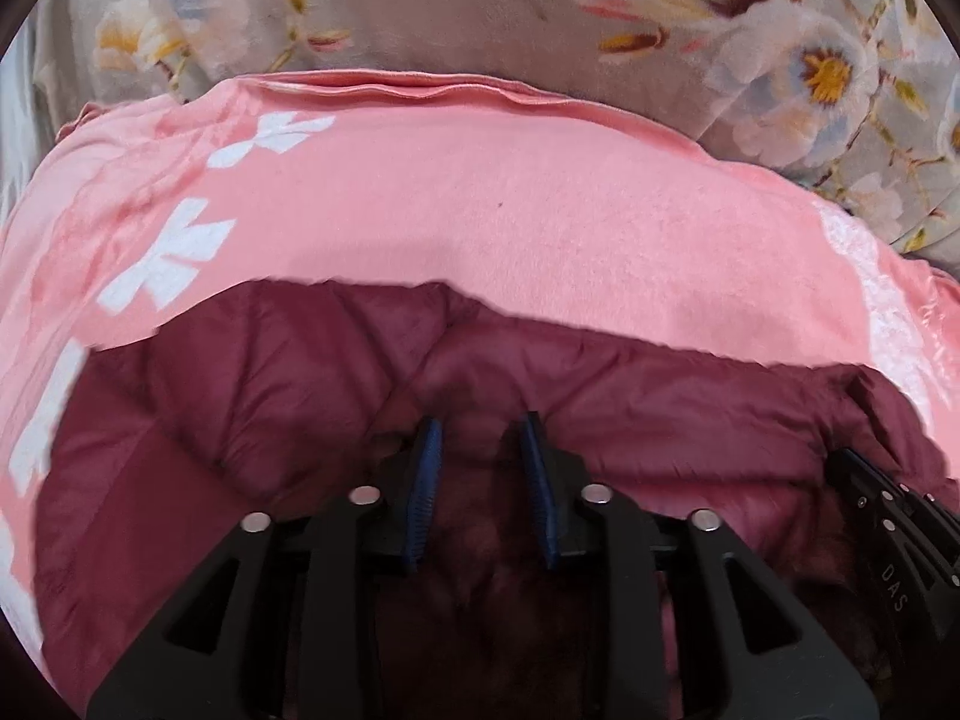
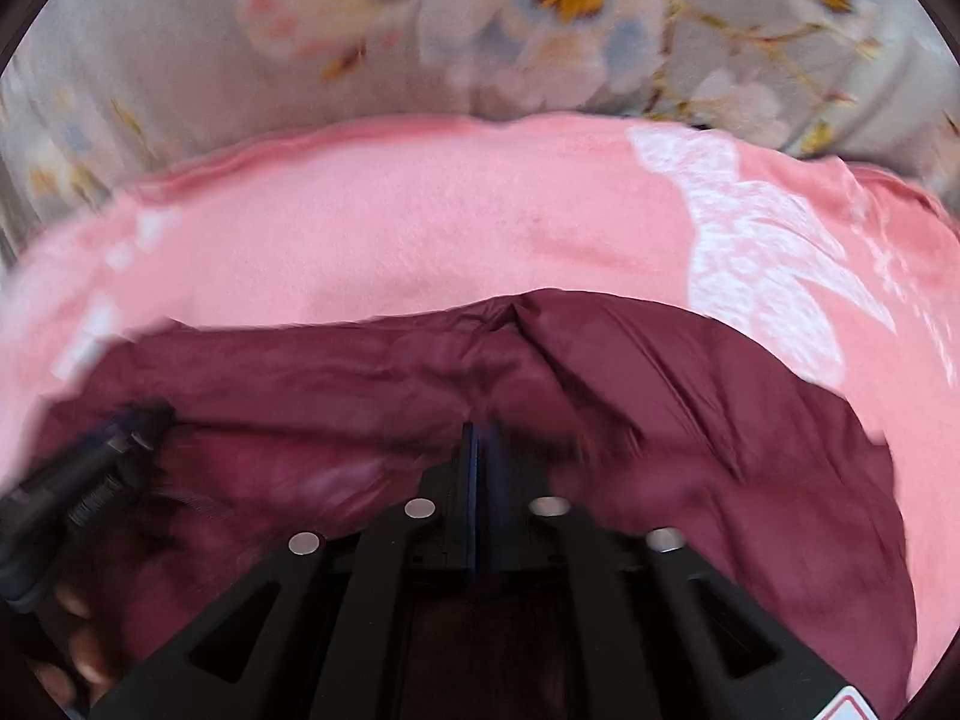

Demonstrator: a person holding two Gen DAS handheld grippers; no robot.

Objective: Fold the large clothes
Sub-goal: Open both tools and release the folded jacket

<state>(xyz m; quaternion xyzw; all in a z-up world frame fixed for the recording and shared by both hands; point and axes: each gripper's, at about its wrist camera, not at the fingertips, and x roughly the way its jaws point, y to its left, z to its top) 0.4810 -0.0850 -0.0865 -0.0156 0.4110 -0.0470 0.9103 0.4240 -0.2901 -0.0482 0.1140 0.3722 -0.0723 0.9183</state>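
Left tongs [image 1: 480,438]: blue pads [image 1: 427,480] parted, released, maroon padded jacket [image 1: 252,396] lying under and ahead of the tips. Right tongs [image 2: 483,438]: view blurred, pads nearly together, cannot tell whether fabric is pinched. Jacket spread on pink blanket [image 1: 480,192]; beyond it, floral bedding [image 1: 840,60].

a floral bedspread [image 1: 450,18] carries a pink blanket [image 1: 480,198], the maroon jacket [image 1: 270,372] lying on it.

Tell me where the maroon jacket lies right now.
In both wrist views the maroon jacket lies low in the picture, on the pink blanket, directly under both tongs.
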